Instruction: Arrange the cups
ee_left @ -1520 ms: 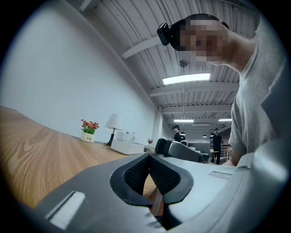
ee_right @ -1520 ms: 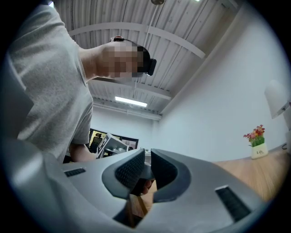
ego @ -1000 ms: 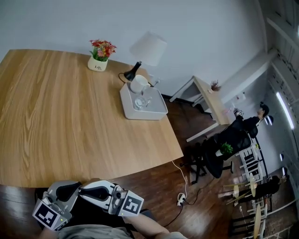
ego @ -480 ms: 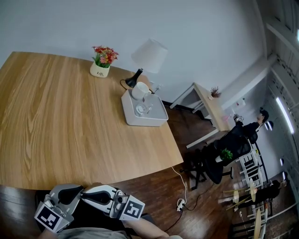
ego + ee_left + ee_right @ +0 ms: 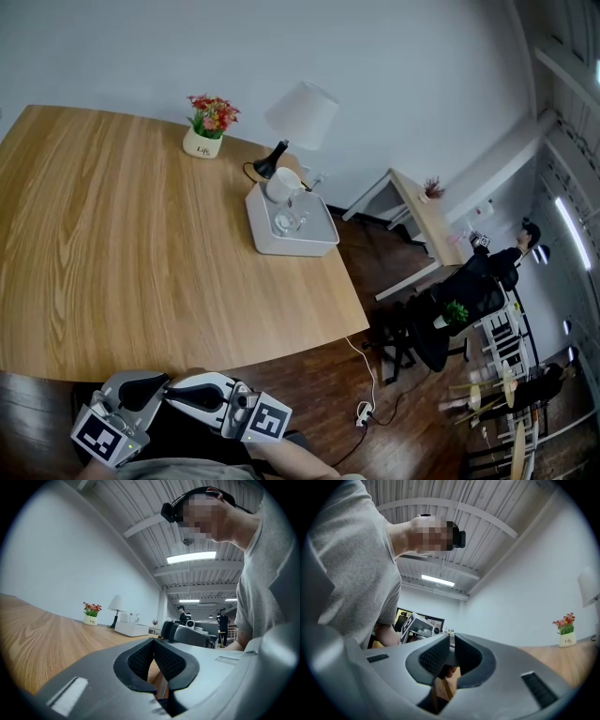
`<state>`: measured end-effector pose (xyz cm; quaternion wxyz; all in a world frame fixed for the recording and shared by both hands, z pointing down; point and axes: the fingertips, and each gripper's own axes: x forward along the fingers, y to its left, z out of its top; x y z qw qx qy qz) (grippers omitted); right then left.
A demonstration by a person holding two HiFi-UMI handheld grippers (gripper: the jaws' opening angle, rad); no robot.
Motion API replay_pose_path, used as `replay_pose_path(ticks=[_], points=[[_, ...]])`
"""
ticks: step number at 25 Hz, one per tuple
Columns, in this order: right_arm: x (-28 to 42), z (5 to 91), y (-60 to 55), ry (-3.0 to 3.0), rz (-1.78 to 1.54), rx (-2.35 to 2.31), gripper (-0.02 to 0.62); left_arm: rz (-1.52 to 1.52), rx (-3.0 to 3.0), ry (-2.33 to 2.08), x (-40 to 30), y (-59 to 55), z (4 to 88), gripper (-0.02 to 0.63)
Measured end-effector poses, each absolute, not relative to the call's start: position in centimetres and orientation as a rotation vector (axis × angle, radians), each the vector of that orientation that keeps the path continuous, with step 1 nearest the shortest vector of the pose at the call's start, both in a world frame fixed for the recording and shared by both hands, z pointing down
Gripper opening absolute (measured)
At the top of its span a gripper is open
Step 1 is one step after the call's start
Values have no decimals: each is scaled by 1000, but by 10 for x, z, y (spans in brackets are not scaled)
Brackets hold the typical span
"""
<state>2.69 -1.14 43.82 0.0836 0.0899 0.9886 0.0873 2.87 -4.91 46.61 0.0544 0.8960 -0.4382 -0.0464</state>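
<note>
Cups (image 5: 280, 186) stood together in white tray (image 5: 319, 246) at desk (image 5: 141, 272) far corner, beside lamp (image 5: 300, 114). L hand-held gripper (image 5: 153, 643) & R hand-held gripper (image 5: 451, 639) were closed, empty, low near body, prob. resting.

The left gripper (image 5: 153, 644) is pointing level, jaws pressing together on nothing; the right gripper (image 5: 451, 640) is tilting slightly upward, jaws likewise closed and empty; both are facing each other, low before the person's torso (image 5: 265, 583).
</note>
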Motion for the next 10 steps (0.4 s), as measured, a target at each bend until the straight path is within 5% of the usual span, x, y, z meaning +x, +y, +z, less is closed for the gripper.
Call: replay_pose_path(ticks=[10], points=[[24,441,-12,2960,249,273,34,-147,2718,-1330,27,-50,468,0]])
